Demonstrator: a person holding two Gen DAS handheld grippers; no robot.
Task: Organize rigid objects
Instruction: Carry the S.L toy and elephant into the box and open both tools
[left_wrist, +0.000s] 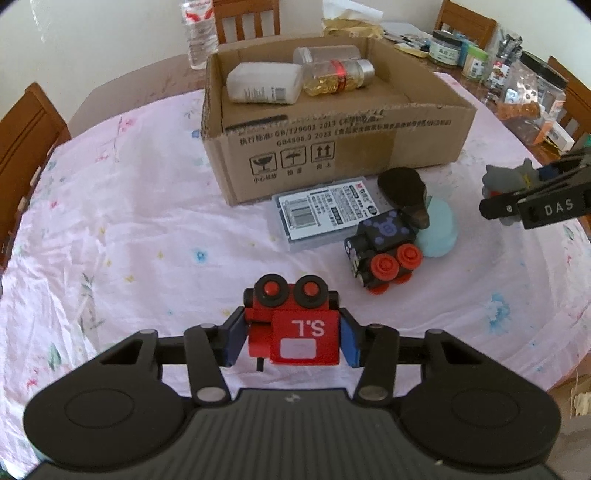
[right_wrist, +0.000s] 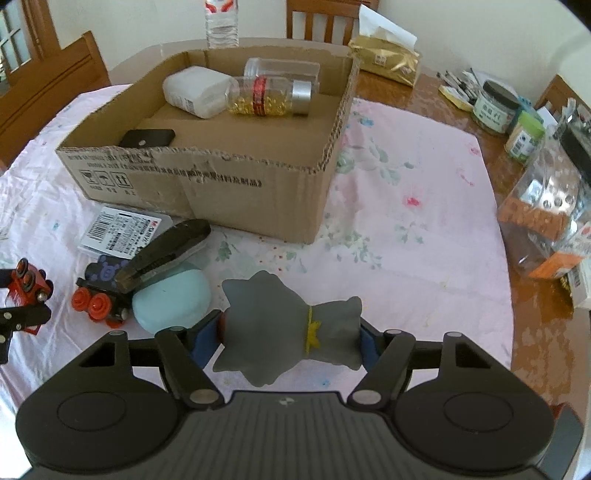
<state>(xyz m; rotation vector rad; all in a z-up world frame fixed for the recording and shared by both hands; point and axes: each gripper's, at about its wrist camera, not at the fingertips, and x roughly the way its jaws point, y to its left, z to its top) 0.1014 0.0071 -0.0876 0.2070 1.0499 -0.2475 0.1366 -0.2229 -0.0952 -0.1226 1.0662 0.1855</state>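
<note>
Clamped in the left gripper (left_wrist: 291, 341), a red toy (left_wrist: 295, 328) hung over the table; the right gripper (right_wrist: 288, 339) pinched a grey figure (right_wrist: 284, 325). Both needed lifting clear over the box (left_wrist: 332, 155) wall before release.

The red toy train car (left_wrist: 295, 328) bears white letters "S.L", seen upside down, above a blank white patch. The cardboard box (left_wrist: 332, 147) carries "GB/T29601 2013" and "GB4806.9 2023" among Chinese print, with three handling pictograms at its seven o'clock corner. The gripper arm (left_wrist: 546, 206) at three o'clock reads "DAS". The flat case's label (left_wrist: 325, 210) shows a barcode; its small print is unreadable.
</note>
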